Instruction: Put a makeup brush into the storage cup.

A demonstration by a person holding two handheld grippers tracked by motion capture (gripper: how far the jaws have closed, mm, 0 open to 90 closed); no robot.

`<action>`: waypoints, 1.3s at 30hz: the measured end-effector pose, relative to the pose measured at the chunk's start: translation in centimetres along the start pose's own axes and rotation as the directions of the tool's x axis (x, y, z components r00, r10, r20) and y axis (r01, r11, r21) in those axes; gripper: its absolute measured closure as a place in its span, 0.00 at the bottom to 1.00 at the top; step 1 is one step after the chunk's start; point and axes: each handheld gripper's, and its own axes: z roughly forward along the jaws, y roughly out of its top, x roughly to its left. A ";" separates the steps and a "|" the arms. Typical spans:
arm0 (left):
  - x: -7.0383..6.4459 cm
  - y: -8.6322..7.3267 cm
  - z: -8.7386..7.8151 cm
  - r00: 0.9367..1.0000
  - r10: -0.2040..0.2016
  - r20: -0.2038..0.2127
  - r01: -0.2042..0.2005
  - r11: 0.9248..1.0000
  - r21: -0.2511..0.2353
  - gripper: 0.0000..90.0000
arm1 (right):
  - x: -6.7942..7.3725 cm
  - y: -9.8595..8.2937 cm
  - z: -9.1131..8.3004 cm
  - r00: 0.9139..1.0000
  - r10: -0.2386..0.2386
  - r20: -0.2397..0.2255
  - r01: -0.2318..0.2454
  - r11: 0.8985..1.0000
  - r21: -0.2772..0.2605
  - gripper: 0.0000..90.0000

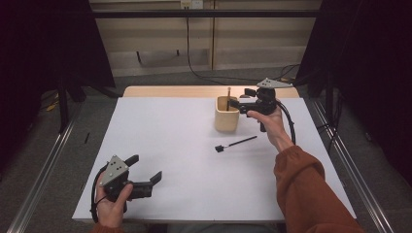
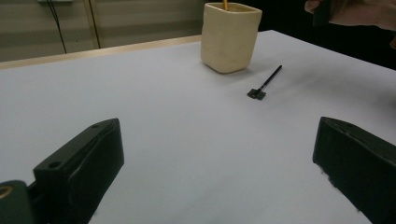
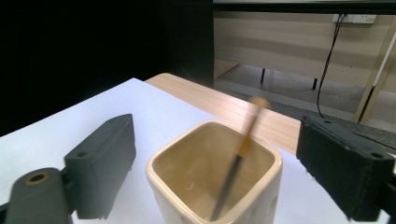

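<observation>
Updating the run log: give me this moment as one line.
left gripper: open, idle | right gripper: open, over cup | brush: in cup | black brush: on table

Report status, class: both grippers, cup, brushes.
Left gripper open, idle. Right gripper open at cream cup. One brush inside; black brush on table. Nothing blocking.

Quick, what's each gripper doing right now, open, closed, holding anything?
Left gripper: open, holding nothing, low over the table.
Right gripper: open, empty, fingers either side of the cream cup.
</observation>
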 end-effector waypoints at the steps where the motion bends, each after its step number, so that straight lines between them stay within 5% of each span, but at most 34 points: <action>1: 0.1 0.0 -0.1 1.000 0.009 -0.008 -0.009 1.000 -0.001 0.02 | 0.0 0.0 -0.1 1.000 -0.002 0.004 0.002 1.000 -0.002 0.11; 5: 0.8 -0.1 -0.4 0.999 -0.037 -0.014 0.037 0.999 -0.018 0.02 | 0.0 -0.1 -0.5 1.000 -0.002 -0.003 0.002 1.000 -0.014 0.09; 30: 0.6 0.0 -0.6 0.999 -0.019 -0.032 0.017 0.999 -0.039 0.02 | 1.5 -3.1 -5.4 1.000 0.008 -0.019 -0.008 0.999 -0.047 0.06; 39: 0.6 0.0 -0.6 0.999 -0.025 -0.033 0.024 0.999 -0.031 0.02 | 2.4 -3.9 -7.7 1.000 -0.010 0.012 0.010 0.999 -0.034 0.05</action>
